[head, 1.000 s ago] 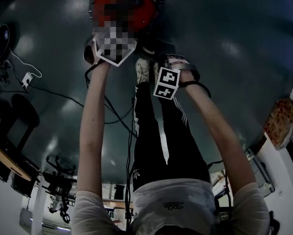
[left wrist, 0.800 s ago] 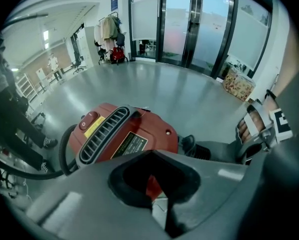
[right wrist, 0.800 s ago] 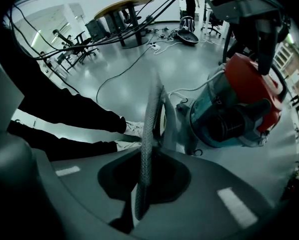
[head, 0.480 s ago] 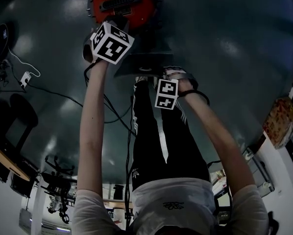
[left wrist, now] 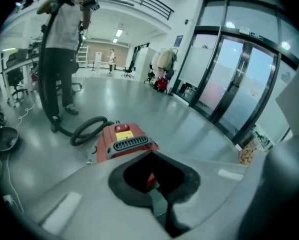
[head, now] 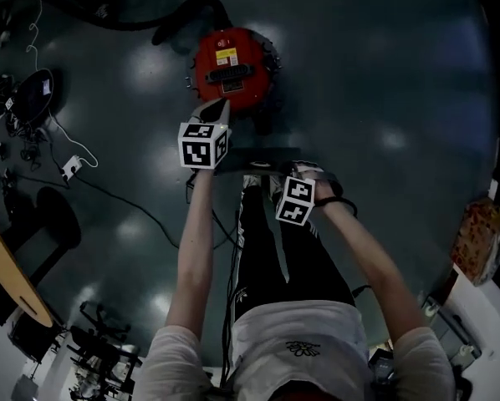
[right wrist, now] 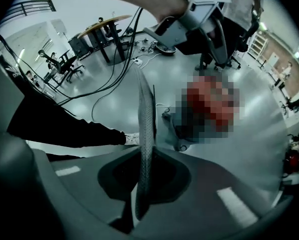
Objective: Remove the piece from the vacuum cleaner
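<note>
The red vacuum cleaner point(head: 232, 65) stands on the dark floor ahead of my feet, and the left gripper view shows it as the red vacuum cleaner point(left wrist: 124, 139). My right gripper point(head: 275, 174) is shut on a thin flat grey piece point(head: 258, 159), held level and clear of the vacuum. That piece point(right wrist: 145, 119) runs edge-on up from between the jaws. My left gripper point(head: 216, 113) hangs just before the vacuum, jaws together and empty, and also shows as the left gripper point(right wrist: 189, 19) at the top of the right gripper view.
A black hose point(head: 150, 19) curls from the vacuum's back, and a person point(left wrist: 64, 44) stands holding it. Cables point(head: 74, 165) lie on the floor at left. A wooden desk point(head: 7, 274) and an orange box point(head: 482, 224) sit at the sides. Glass doors point(left wrist: 239, 74) stand to the right.
Both grippers have drawn back from the vacuum toward my body. The flat piece has come away with the right gripper. The vacuum now sits farther ahead in the head view.
</note>
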Demonstrator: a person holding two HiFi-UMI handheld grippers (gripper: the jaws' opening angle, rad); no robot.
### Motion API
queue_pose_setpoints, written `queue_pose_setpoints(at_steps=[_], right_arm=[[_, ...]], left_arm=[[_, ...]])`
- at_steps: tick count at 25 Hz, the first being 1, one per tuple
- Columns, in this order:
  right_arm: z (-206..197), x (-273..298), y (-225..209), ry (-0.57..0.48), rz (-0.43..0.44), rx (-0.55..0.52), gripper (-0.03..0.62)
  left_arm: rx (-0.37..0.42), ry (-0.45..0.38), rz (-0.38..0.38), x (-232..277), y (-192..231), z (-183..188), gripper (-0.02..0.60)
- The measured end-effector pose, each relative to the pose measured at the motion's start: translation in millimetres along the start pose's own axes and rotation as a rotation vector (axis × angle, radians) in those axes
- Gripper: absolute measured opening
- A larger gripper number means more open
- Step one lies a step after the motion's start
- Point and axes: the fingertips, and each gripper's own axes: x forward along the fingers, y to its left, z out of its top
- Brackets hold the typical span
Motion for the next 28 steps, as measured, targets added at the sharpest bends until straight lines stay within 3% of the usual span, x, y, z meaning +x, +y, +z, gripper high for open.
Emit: queue_pose_setpoints(at_steps=[7,14,17,23,28], right_arm=[[17,-123,-19,-0.095,-0.128,0.152,0.035],[80,-276,-71,-0.399,-0.367,0.388,0.035],[103,-340,-88,-0.538,-0.471,0.369,0.035],[156,-449,-117,-0.747,-0.673,0.281,0.035],[174,-509,-133,-0.914,-0.754,0.345,0.037]], left_arm=[[0.006,-0.185,0.019,-142,-70,87,0.0],[0.023,-0.477,0.049,-283,-92,175,0.0],[0.064,-0.607,0.07,-321,-104,209,0.0],[0.213,-0.732,0.091,-369,-127,263,0.0],[0.253,-0.882,0.167,-412,-126,289,0.0]])
